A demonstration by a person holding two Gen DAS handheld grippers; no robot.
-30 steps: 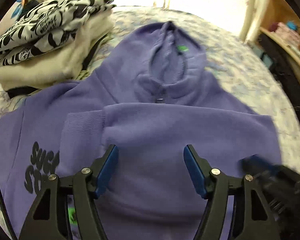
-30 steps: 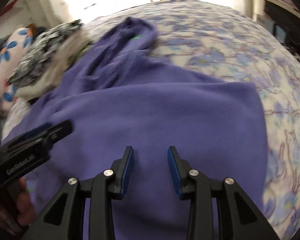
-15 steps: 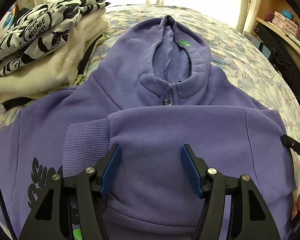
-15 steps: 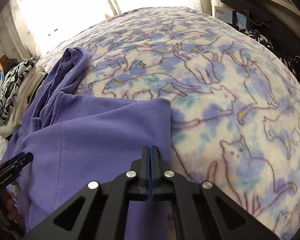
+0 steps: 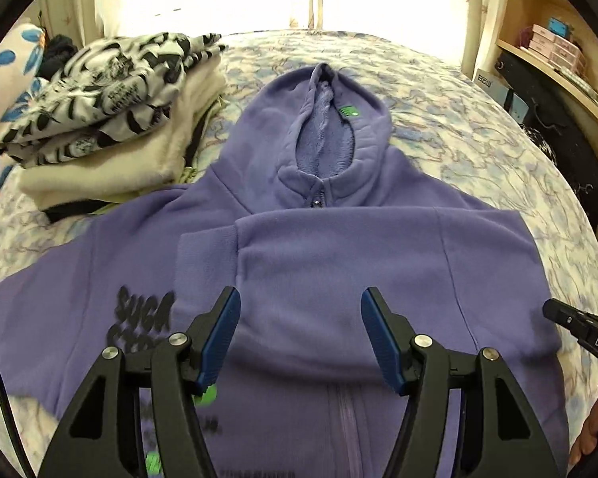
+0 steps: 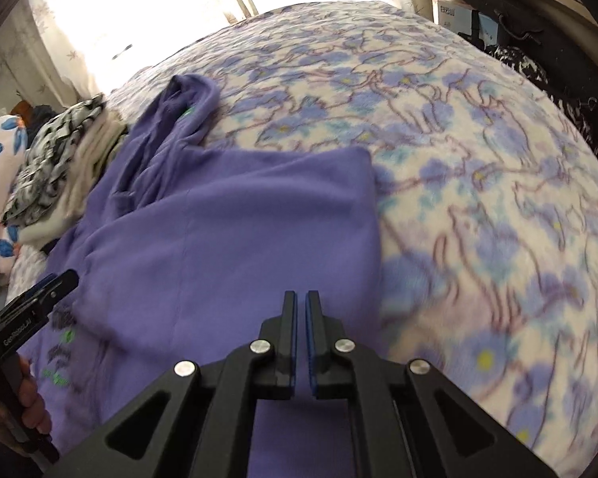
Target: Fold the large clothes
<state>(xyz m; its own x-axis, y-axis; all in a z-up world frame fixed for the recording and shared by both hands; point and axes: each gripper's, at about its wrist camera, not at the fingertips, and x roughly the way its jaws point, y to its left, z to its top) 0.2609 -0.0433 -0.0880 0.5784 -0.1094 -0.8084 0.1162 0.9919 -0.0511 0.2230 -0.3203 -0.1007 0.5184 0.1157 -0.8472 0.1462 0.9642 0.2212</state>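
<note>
A purple zip hoodie (image 5: 339, 263) lies face up on the bed, hood pointing away, one sleeve (image 5: 378, 247) folded across the chest. Black lettering shows on its left chest. My left gripper (image 5: 301, 314) is open and empty, hovering over the folded sleeve. My right gripper (image 6: 301, 314) is shut with nothing between its blue pads, above the hoodie's right side (image 6: 235, 239). Its tip also shows at the right edge of the left wrist view (image 5: 578, 326).
A stack of folded clothes (image 5: 107, 119), black-and-white print over cream, sits on the bed at the left beside the hoodie. The bed has a cat-print blanket (image 6: 478, 159). Shelves with boxes (image 5: 554, 44) and dark bags stand at the right.
The right gripper, open a second ago, closed and lifted back from the hoodie's right edge. The left gripper stayed open and pulled back a little, showing more of the hoodie.
</note>
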